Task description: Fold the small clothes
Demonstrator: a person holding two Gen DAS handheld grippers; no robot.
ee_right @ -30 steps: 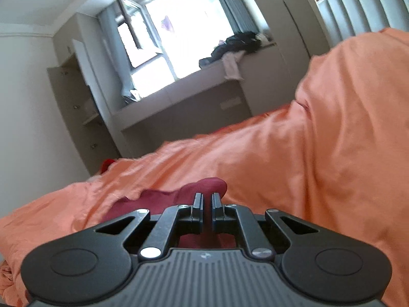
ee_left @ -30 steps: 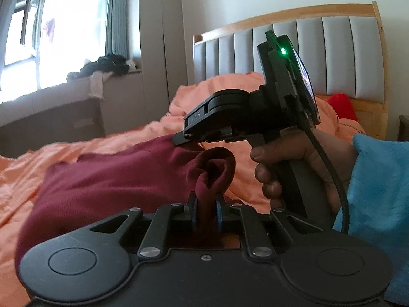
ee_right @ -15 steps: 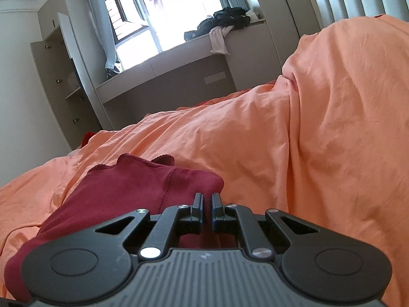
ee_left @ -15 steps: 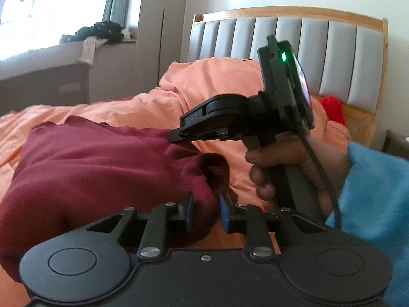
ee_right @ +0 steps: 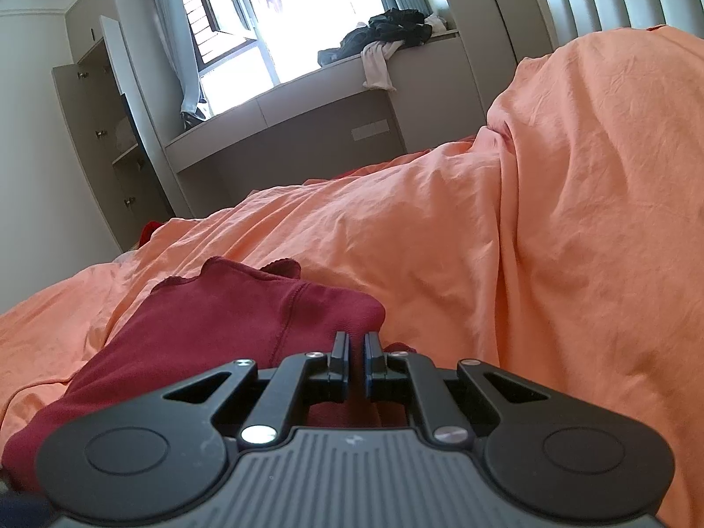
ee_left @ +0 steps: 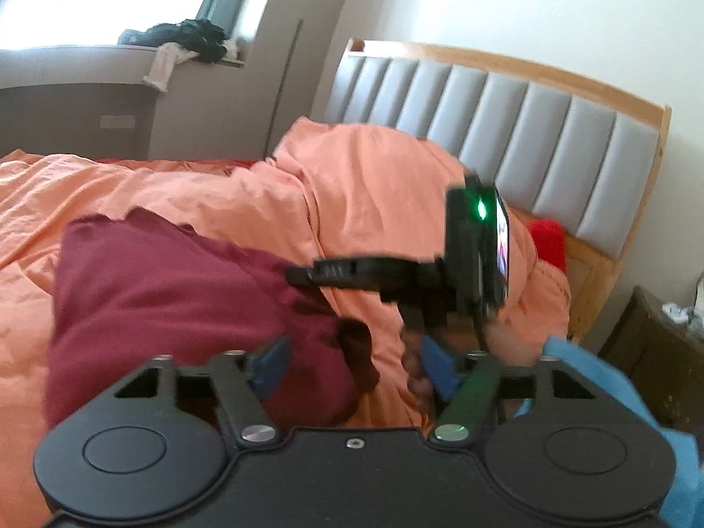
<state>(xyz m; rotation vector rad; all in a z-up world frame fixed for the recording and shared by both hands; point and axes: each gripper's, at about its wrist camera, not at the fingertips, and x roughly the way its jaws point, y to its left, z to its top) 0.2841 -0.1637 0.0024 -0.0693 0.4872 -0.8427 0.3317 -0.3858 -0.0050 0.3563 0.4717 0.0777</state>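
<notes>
On orange bedding (ee_right: pixel 440 242), maroon garment (ee_right: pixel 220 330) stretches leftward.

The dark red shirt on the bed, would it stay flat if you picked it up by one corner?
Probably not. The dark red shirt bunches softly beside the right gripper, so it would likely droop. It looks thin, probably light, lying on the orange duvet.

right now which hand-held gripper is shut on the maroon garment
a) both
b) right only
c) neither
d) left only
b: the right hand-held gripper has its jaws nearly together, pinching the maroon garment, while the left hand-held gripper has its blue fingers spread wide apart with the cloth lying loose between them.
</notes>
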